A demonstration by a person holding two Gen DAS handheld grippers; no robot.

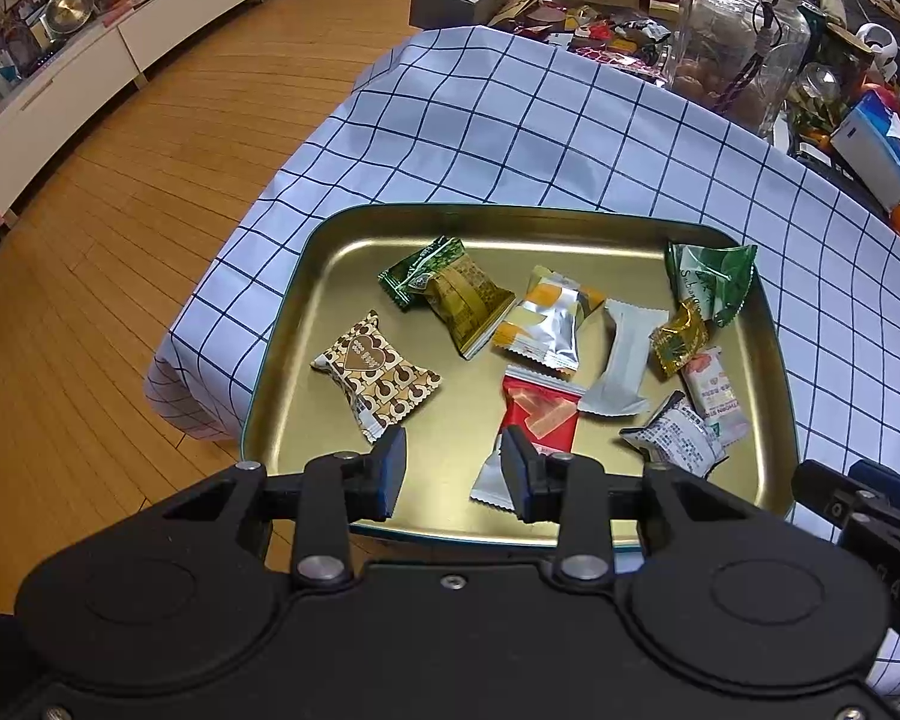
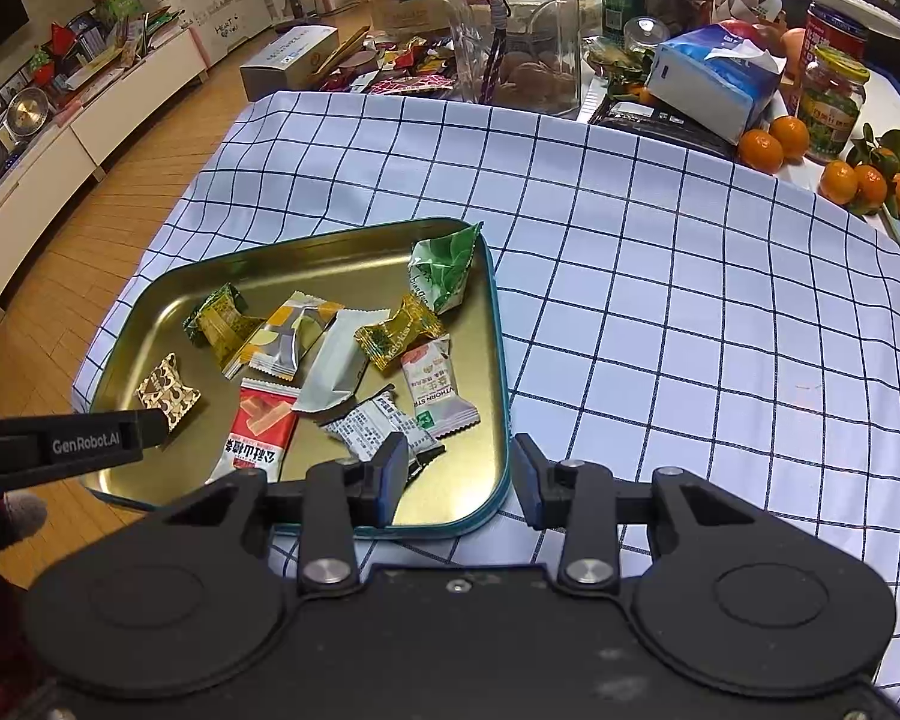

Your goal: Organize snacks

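While both pairs of tongs hang over the near edge of the gold tin tray (image 1: 306, 324), nothing is gripped by either. The left tongs (image 1: 453, 471) stand partly open above the tray's near floor, their pads apart with bare gold metal showing between them; the right-hand pad sits over the lower end of the red snack packet (image 1: 540, 411), though contact cannot be judged. The right tongs (image 2: 459, 480) are likewise partly open and empty, straddling the tray's near right corner, one pad over the tray and one over the checked tablecloth (image 2: 660, 312).

The snacks all lie inside the tray, which rests on the cloth-covered tabletop near its left edge. A brown heart-patterned packet (image 1: 375, 375) lies alone at the left. Farther in sit a green-and-olive packet (image 1: 450, 294) and a yellow-and-silver one (image 1: 546, 318), touching. A plain silver packet (image 1: 621, 360) lies just right of the red one. At the right side cluster a green leaf-printed packet (image 1: 714, 282), a small gold candy (image 1: 678, 339), a pale packet with pink print (image 1: 714, 393) and a grey printed packet (image 1: 678, 435).

Beyond the cloth, at the far side, stand a glass jar (image 2: 516, 30), a blue tissue box (image 2: 714, 78) and several oranges (image 2: 762, 147).
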